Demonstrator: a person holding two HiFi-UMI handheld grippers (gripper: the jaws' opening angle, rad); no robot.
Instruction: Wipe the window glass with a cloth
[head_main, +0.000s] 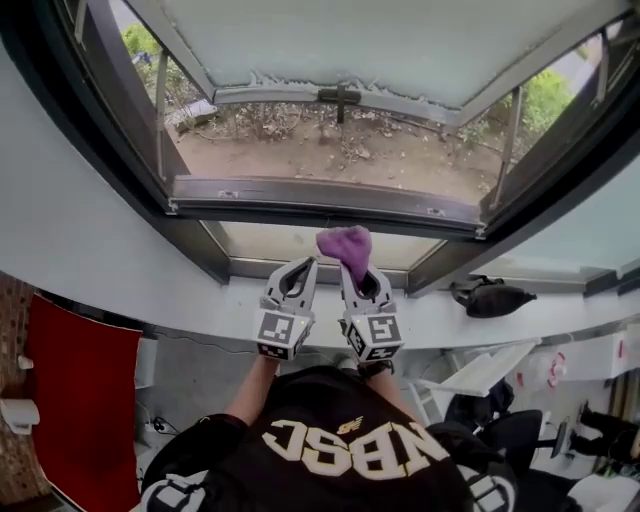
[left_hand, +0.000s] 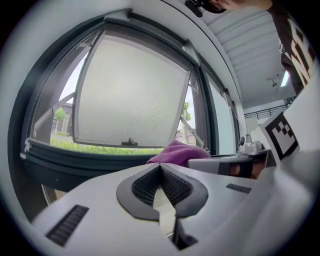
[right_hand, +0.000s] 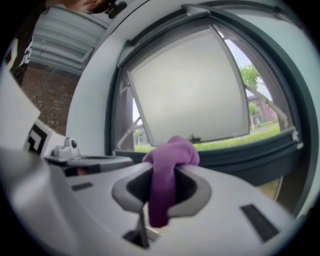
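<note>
My right gripper (head_main: 352, 268) is shut on a purple cloth (head_main: 346, 244), which bunches above its jaws and hangs down between them (right_hand: 164, 185). The left gripper (head_main: 304, 266) sits close beside it on the left, shut with nothing between its jaws (left_hand: 161, 169). Both are held just short of the window. The frosted glass pane (head_main: 380, 40) is swung outward on its dark frame (head_main: 320, 200); the same pane fills the left gripper view (left_hand: 130, 95) and the right gripper view (right_hand: 185, 90). The purple cloth also shows past the left gripper's jaws (left_hand: 175, 151).
A white sill (head_main: 470, 325) runs below the window with a black bag (head_main: 490, 297) on it at the right. A red panel (head_main: 80, 400) stands at the lower left. Bare ground and greenery lie outside, under the open pane.
</note>
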